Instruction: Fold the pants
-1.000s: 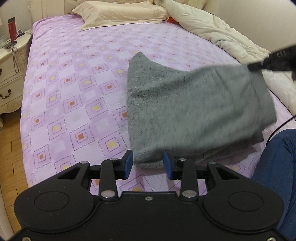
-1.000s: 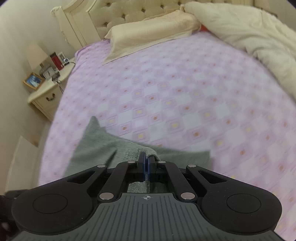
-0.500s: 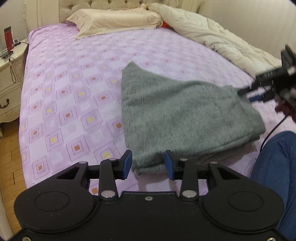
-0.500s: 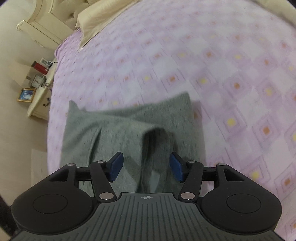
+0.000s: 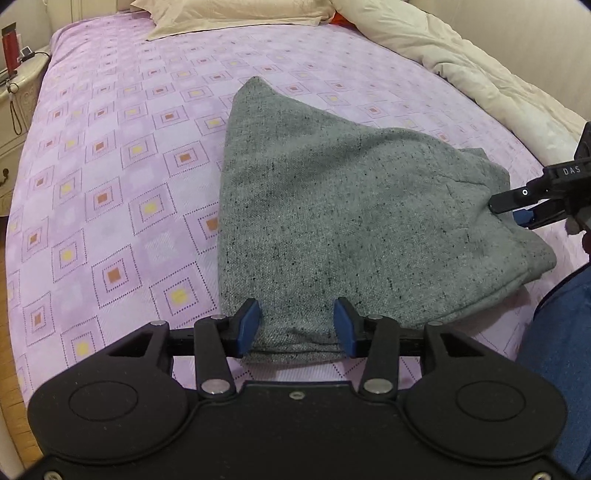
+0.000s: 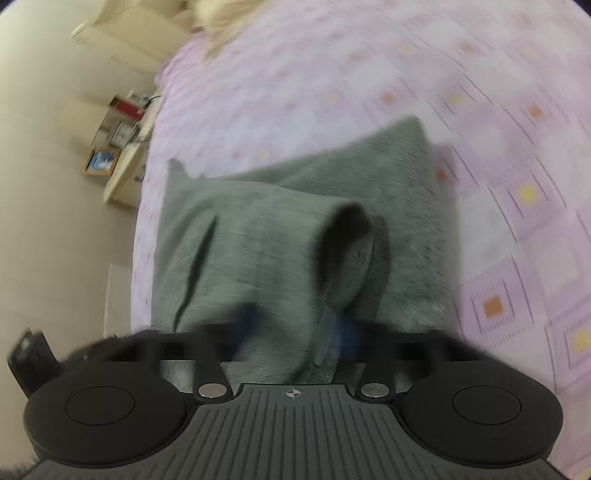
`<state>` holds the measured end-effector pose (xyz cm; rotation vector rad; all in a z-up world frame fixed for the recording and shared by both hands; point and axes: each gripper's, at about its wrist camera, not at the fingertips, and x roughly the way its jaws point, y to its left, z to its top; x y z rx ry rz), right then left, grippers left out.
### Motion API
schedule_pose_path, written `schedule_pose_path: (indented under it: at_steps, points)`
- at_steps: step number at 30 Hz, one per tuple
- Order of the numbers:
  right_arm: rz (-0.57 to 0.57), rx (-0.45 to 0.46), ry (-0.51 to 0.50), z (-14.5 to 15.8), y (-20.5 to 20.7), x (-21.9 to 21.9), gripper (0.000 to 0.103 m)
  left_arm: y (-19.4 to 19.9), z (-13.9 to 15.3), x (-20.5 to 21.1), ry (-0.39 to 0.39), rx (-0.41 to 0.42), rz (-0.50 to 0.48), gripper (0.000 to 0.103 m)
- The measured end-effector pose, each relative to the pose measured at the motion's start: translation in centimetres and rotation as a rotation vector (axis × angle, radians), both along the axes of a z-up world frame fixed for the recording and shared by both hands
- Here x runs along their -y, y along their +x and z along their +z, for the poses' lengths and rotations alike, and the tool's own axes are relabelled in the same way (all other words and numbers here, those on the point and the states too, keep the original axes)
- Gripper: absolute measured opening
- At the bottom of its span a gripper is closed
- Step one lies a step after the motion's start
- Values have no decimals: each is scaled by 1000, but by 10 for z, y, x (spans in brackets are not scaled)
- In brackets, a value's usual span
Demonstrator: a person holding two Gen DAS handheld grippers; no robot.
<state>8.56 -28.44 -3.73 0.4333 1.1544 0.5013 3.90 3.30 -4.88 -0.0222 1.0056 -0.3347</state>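
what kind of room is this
Most likely a bedroom: the grey pants lie on a bed with a lilac patterned sheet, a cream pillow and duvet at its head, and a nightstand beside it.

Reading soft and even, indoor light, no glare. Left wrist view staying sharp; weave of the grey pants point(image 5: 351, 221) and bedsheet point(image 5: 110, 166) print showing crisp. Right wrist view smearing heavily, blue fingers point(image 6: 347, 332) blurring, nightstand point(image 6: 122, 173) out of focus. Fisheye bending edges, corners darkening in both.
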Motion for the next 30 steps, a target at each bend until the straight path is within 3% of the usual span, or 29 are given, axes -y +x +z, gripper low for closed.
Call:
schedule_pose_path:
  at_steps: [2,5,9,12,15,17,18,21,25,30]
  points:
    - [61,94,-91,28,-4,-15,15,0,2,0,10,5,-7,53]
    - [110,221,-144,75,-10,-23,13,-11,13,-2,17,53,-2,52]
    - [129,317,-219,106,-6,-21,11,-24,41,-5,-2,158,2,52]
    - [65,291,-283,90,9,-16,11,-27,59,-2,-32,225,-5,54]
    - [11,119,-282,41,23,-5,11,-19,57,6,-25,242,-2,57]
    - [-4,36,-331,12,21,-2,14,-10,43,14,-21,209,-18,57]
    - [-20,47,-314,9,16,2,17,-5,32,19,-13,175,-39,57]
    - [-87,46,-292,22,4,10,22,4,-2,33,118,70,-102,57]
    - [-124,234,-476,56,-16,4,23,-2,9,26,140,97,-146,57]
    - [-61,437,-476,64,-21,-18,23,19,49,23,76,220,-69,57]
